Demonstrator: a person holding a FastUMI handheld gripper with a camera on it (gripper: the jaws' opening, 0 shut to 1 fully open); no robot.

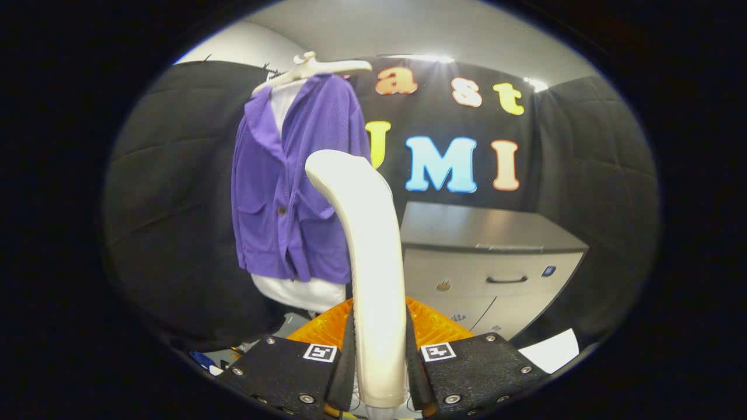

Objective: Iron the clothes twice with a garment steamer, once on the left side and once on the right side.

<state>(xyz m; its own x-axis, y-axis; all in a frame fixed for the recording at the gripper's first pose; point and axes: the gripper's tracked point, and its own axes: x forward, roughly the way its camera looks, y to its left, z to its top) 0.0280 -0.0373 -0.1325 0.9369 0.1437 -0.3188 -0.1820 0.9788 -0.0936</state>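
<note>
Black quilted cloth (pixel 175 192) wraps the booth around me, with a pale ceiling (pixel 408 29) above it and lights glaring along its top edge at 12 and 1 o'clock. Ahead of my claw at 2 o'clock stands a grey cabinet (pixel 496 262) with a flat top, 1 dark handle on its drawer front and a small blue spot beside that. At 11 o'clock, well beyond my fingers, a purple shirt (pixel 286 192) hangs against the cloth over a white garment (pixel 297 291), both on 1 white hanger (pixel 315 67). The shirt's front is buttoned, with pockets showing. My claw (pixel 379 361) is clenched on the handle of the cream garment steamer (pixel 373 262): both fingers press its sides, and it rises straight up from between them, curving toward the shirt at the top. A white sheet (pixel 551 350) lies low at 4 o'clock, just past my right finger.
</note>
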